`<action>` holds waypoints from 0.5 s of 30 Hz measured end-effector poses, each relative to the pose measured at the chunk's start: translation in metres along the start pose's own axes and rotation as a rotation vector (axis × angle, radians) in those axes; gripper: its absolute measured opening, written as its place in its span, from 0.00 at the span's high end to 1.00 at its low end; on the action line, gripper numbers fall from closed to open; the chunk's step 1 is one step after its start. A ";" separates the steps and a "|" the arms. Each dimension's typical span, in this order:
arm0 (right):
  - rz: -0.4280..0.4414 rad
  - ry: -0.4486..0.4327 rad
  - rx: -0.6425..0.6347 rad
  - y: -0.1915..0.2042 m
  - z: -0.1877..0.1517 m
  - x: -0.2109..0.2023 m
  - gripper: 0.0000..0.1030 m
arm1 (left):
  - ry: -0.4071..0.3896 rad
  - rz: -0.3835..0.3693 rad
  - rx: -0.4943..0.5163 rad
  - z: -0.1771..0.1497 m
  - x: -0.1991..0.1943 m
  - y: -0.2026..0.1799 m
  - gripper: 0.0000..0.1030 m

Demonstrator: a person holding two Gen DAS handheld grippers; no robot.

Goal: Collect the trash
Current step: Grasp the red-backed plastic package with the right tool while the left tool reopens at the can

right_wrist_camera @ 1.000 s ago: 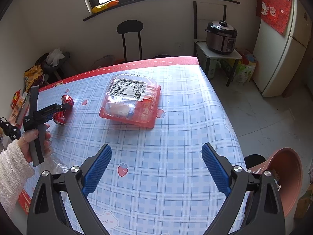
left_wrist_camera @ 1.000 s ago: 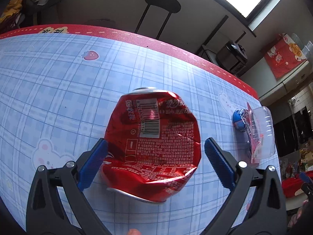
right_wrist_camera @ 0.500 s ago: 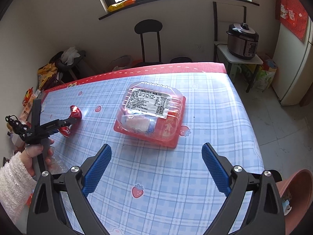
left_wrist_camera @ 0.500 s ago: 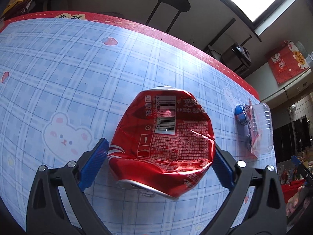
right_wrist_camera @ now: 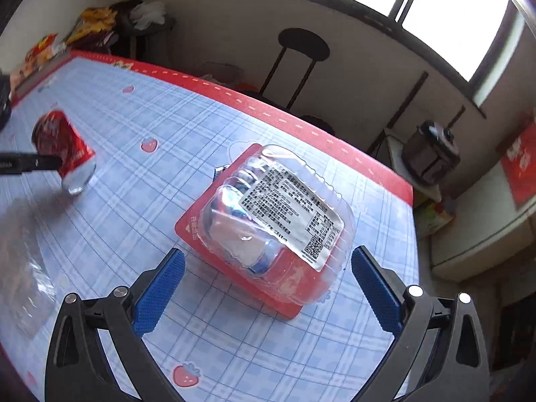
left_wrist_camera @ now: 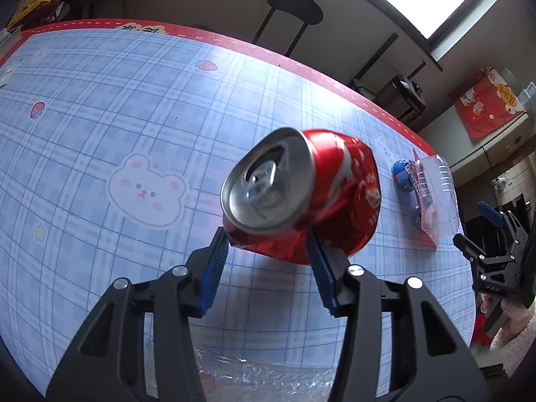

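1. Can – crushed, clamped by left gripper, jaws just closed, lifted off table.
2. Could slip – pads bite only the crumpled lower edge.
3. Right gripper spread wide, empty, near blister pack.

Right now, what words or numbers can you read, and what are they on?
Crushed red can: white characters, too blurred to read.
Clear plastic box: white label, tiny print and a square code, too small.
Tablecloth: characters on red edge, too small.
Nothing reads clearly.
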State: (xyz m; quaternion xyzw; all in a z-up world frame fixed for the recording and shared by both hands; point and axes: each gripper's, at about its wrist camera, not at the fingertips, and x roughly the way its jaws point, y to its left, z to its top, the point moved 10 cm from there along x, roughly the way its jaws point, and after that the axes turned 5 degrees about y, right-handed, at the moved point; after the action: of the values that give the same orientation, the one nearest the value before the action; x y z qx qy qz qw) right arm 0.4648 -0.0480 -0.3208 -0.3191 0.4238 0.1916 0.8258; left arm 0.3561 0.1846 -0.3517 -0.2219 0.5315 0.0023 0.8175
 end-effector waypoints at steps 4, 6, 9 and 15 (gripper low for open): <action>-0.199 -0.020 -0.194 0.028 0.001 0.013 0.06 | 0.000 -0.034 0.024 -0.006 0.004 -0.003 0.48; -0.285 0.002 -0.216 0.027 0.001 0.025 0.06 | 0.001 -0.036 0.044 -0.006 0.005 -0.005 0.44; -0.300 0.061 -0.199 0.025 0.003 0.044 0.06 | 0.005 -0.055 0.029 -0.002 0.005 -0.003 0.40; -0.276 0.063 -0.174 0.017 0.009 0.051 0.20 | -0.002 -0.122 -0.039 0.004 -0.001 0.005 0.27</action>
State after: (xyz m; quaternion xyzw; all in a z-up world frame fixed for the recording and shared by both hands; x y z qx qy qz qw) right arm 0.4885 -0.0272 -0.3649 -0.4503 0.3833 0.1021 0.7999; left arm 0.3576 0.1911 -0.3514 -0.2698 0.5162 -0.0367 0.8120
